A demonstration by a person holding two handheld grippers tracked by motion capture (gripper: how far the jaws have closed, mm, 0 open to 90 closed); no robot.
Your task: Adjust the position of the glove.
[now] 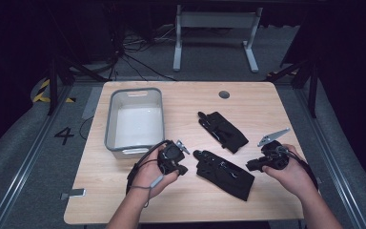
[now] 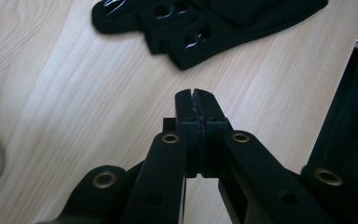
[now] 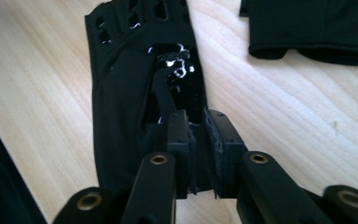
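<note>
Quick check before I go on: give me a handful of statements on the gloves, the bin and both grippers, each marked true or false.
1. Two black fingerless fabric gloves lie on the light wooden table: the near glove and the far glove. True.
2. The grey plastic bin holds a glove. False: its white inside looks empty, and both gloves lie on the table to its right.
3. The left gripper has its jaws shut on nothing. True: they meet over bare wood, short of the glove.
4. The right gripper hangs over the bin. False: it sits at the near glove, at the table's right.
5. The two gloves overlap. False: bare wood shows between them.
</note>
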